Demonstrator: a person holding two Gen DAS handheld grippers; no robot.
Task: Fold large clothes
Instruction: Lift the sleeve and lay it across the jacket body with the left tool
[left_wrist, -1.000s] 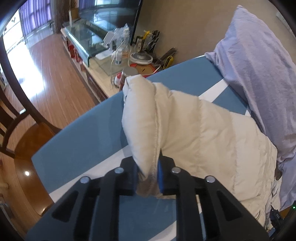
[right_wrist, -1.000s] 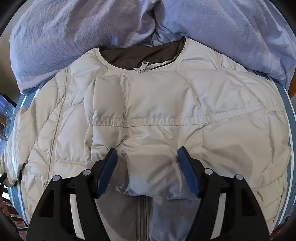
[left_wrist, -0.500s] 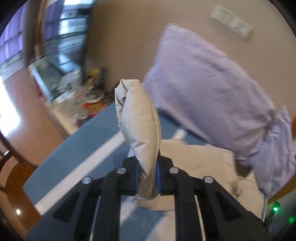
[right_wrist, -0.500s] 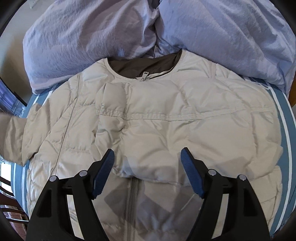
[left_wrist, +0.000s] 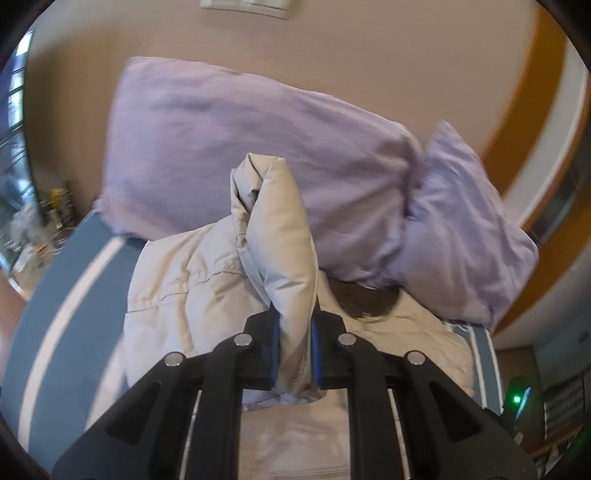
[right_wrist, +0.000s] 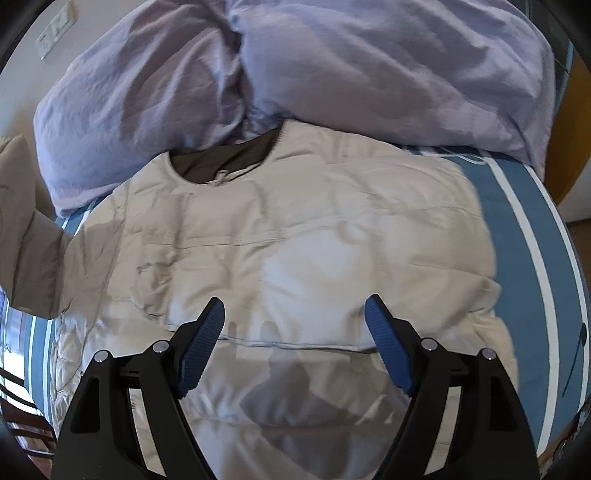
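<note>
left gripper (left_wrist: 293, 347): blue pads pinched tight on the cuff end of the cream quilted down jacket's sleeve (left_wrist: 280, 236), which stands up between the jaws above the jacket body. right gripper (right_wrist: 295, 343): jaws have just been opening, now wide, nothing between them; it hovers over the jacket front. no pad touches cloth there.

cream quilted down jacket (right_wrist: 295, 240): lies front up on the blue bedsheet with white stripes (right_wrist: 517, 221), brown-lined collar (right_wrist: 225, 158) toward the lilac pillows (right_wrist: 369, 74). one sleeve already lies folded across the chest.

step in hand, as judged: carry the held sleeve across the chest. to do well: keep the cuff high enough that the puffy sleeve does not drag and rumple the front; lay it level with the other sleeve, parallel to the quilting seams; release only once the fabric rests flat. the free right gripper could press the shoulder so the body does not shift.

surface: soft bed, sheet gives under pressure. room: beige wall with a white switch plate (left_wrist: 243, 5); cluttered items at the left edge of the left view, blurred.
</note>
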